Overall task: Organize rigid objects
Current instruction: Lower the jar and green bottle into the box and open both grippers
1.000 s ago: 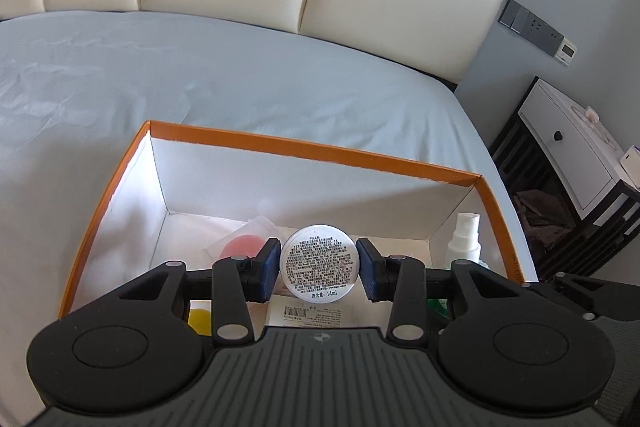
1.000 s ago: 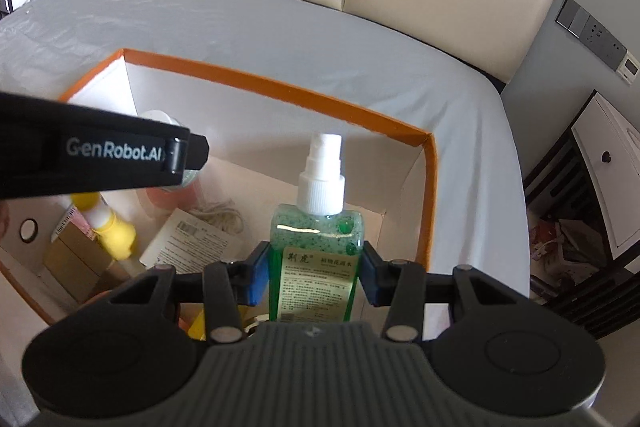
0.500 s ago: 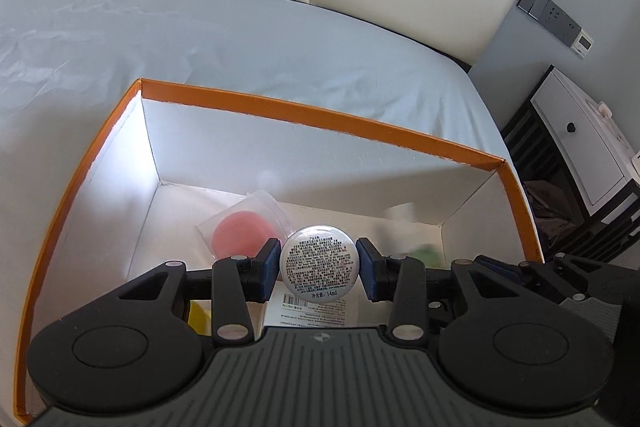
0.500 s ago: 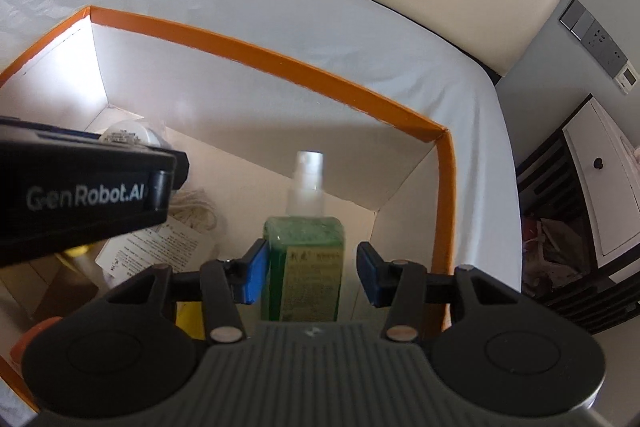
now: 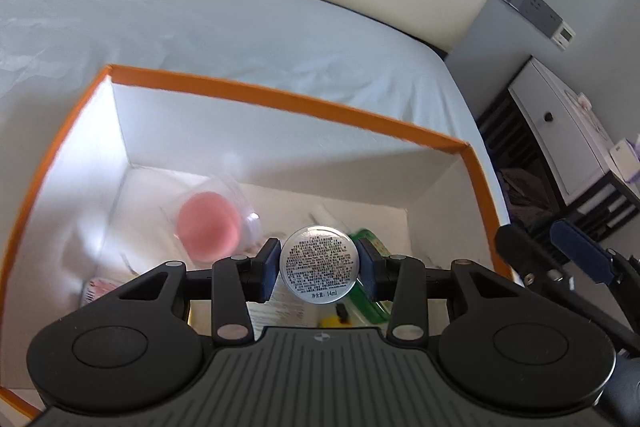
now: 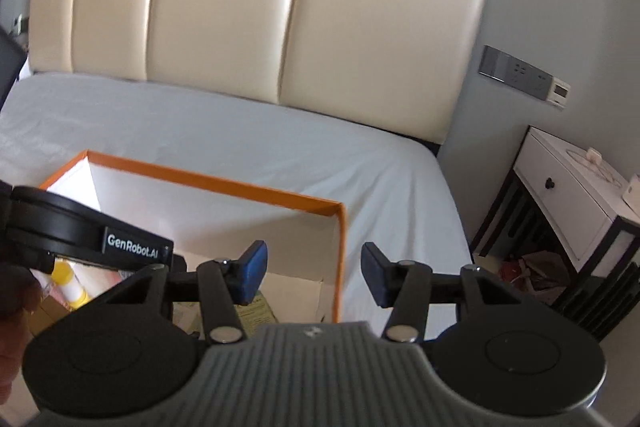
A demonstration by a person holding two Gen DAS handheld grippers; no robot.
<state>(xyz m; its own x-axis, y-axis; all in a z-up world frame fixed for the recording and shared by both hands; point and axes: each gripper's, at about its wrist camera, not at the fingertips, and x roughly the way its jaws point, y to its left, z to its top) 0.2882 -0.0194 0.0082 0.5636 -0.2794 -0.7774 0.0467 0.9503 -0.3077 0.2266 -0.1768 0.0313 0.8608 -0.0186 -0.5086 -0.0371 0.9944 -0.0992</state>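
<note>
Right now the left gripper (image 5: pixel 318 264) clamped a small round tin (image 5: pixel 319 264) above the orange-rimmed box (image 5: pixel 280 98). Right gripper (image 6: pixel 310 273) at its 3 o'clock was opening, nothing between its jaws; green bottle (image 5: pixel 370 293) lay inside the box.

Home bedroom, bed (image 6: pixel 224 131) with grey sheet, cream padded headboard (image 6: pixel 256 15), white bedside cabinet (image 6: pixel 568 203)

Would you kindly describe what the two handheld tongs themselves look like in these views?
Both look alike: the left tongs and right tongs have matte black bodies, a ribbed grey central deck, round black discs either side, silver pivot pins on black linkage arms, and dark blue pads on the fingers. The left one's side reads "GenRobot.AI" in white. No cables or sleeves show.
</note>
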